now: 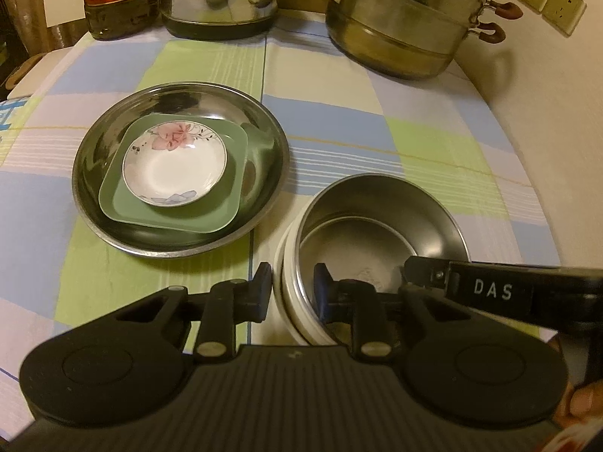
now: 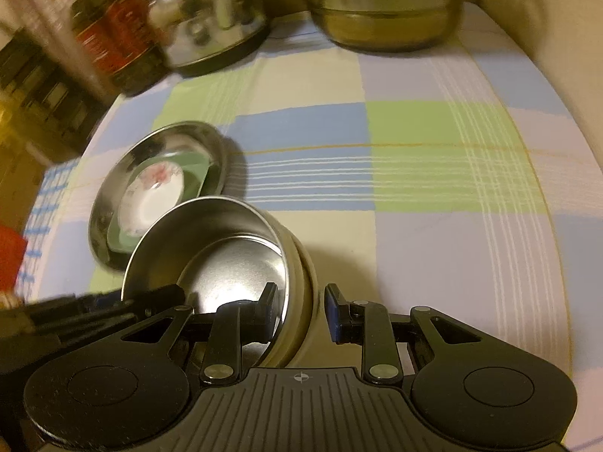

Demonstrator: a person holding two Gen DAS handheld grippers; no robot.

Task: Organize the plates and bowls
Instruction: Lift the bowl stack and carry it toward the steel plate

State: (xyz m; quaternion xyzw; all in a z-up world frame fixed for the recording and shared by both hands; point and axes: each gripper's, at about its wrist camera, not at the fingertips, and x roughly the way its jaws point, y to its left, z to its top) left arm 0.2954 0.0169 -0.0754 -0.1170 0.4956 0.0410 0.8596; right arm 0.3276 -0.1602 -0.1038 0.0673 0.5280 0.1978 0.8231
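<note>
Bowl (image 1: 380, 226) rim between jaws of both grippers.

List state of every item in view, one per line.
steel bowl: nested in white bowl, rims straddled by both tongs
left tongs: astride near rim
right tongs: astride rim
steel plate: flat, holds green square plate
floral saucer: atop green plate
steamer pot: stacked

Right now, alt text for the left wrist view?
The left tool straddles the near rim of a steel bowl nested in a white bowl, on a checked tablecloth. To the left, a steel plate holds a green square plate and a floral saucer.
</note>
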